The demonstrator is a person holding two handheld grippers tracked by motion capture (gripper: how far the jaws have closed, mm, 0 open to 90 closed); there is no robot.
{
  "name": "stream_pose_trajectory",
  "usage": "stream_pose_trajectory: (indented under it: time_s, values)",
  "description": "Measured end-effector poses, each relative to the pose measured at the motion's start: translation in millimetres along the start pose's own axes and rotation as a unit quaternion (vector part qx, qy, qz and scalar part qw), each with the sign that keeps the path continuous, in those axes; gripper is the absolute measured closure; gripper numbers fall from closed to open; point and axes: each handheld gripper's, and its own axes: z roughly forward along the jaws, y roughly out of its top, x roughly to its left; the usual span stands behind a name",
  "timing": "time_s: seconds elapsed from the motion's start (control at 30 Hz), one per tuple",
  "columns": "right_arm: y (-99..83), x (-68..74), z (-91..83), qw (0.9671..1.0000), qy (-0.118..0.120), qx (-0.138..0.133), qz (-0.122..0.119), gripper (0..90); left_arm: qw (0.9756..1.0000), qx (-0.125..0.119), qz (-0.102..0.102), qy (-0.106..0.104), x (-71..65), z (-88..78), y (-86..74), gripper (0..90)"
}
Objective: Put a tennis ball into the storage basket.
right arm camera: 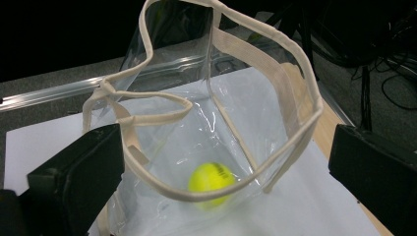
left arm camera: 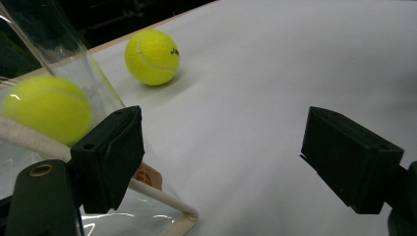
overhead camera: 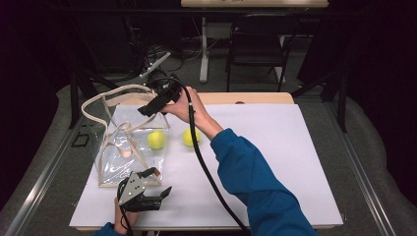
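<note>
Nearest the camera, the left claw [overhead camera: 147, 195] is held spread at the bench's [overhead camera: 295, 162] front edge.

Nothing is gripped by it; its jaws are seen just beside the clear bag [overhead camera: 123, 147]. One tennis ball [overhead camera: 156, 139] is seen inside the bag, on its floor. Above the bag's open mouth the right claw [overhead camera: 153, 105] is held wide apart and empty. A second tennis ball [overhead camera: 190, 137] is left on the bench, just right of the bag.

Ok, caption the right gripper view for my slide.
Open right gripper above clear tote bag with tennis ball inside.
</note>
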Motion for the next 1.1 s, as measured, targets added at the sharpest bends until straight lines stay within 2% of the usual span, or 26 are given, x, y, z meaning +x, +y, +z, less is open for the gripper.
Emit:
stream_pose_trajectory:
  time_s: [0.73, 1.1]
  values:
    - [-41.5, -15.6, -25.0, 0.9998, -0.013, -0.001, 0.015, 0.0, 1.0000, 0.001, 0.000, 0.000, -0.2, 0.5, -0.3, 15.8]
    - [-66.2, -20.7, -27.7, 0.9996, -0.016, 0.010, 0.022, 0.0, 1.0000, 0.002, 0.001, 0.002, -0.7, -0.3, -0.4, 15.8]
